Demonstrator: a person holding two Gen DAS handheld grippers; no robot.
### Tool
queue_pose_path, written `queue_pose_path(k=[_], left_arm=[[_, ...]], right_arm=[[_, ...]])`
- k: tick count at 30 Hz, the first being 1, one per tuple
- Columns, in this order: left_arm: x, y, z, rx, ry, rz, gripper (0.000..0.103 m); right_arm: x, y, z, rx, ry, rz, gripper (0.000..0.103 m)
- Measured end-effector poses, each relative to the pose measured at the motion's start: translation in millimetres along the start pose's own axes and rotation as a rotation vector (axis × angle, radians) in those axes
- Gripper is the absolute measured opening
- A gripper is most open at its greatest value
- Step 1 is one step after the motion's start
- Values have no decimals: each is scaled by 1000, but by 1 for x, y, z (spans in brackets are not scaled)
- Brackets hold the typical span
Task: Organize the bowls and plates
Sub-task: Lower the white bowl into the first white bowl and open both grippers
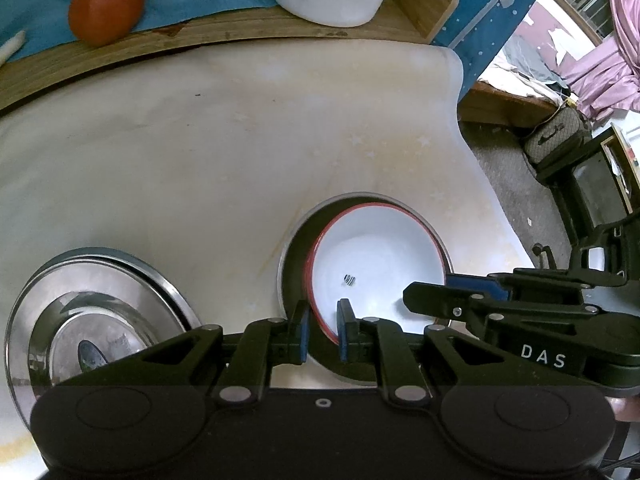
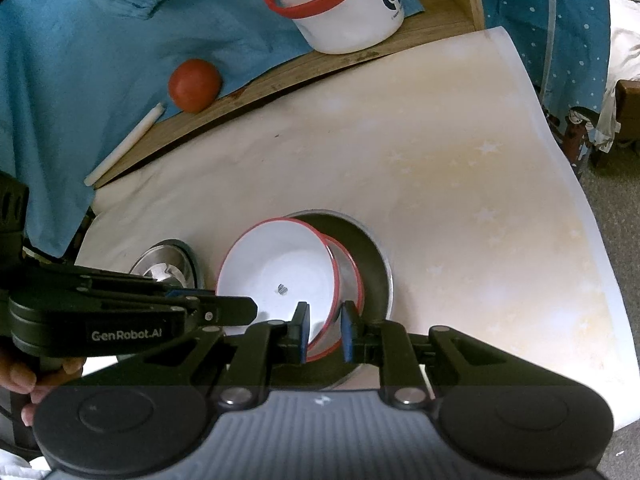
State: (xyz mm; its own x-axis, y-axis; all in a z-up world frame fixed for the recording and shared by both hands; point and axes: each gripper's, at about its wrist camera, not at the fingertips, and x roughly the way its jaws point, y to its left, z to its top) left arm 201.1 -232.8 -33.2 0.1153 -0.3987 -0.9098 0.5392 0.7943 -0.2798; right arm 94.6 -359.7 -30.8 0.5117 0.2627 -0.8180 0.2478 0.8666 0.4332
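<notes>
A white enamel bowl with a red rim [image 1: 376, 264] sits tilted inside a shallow steel pan [image 1: 292, 264] on the cream table cover [image 1: 200, 140]. The left gripper [image 1: 323, 330] straddles the bowl's rim on one side, its jaws narrowed onto it, and the right gripper [image 2: 325, 330] is clamped on the opposite rim in the same way. A steel plate [image 1: 96, 312] lies apart, to the left. Farther back, a tomato [image 2: 195, 85] and a red-rimmed white mug [image 2: 344, 12] rest on a wooden board [image 1: 224, 40].

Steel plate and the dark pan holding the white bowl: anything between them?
Nothing; bare cream mat separates the steel plate from the dark pan, seen in the left wrist view.
</notes>
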Motion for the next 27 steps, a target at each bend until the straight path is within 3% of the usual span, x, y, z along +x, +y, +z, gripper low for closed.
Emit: queue_pose_path(k=[23,27], left_arm=[[1,1,4,-7,-2,6,18],[-5,3,3,-11,-22,-8,24]], right_arm=[[-1,-1,4,5,-4,-2,20],[-4,0,6,-9,-18,-29,27]])
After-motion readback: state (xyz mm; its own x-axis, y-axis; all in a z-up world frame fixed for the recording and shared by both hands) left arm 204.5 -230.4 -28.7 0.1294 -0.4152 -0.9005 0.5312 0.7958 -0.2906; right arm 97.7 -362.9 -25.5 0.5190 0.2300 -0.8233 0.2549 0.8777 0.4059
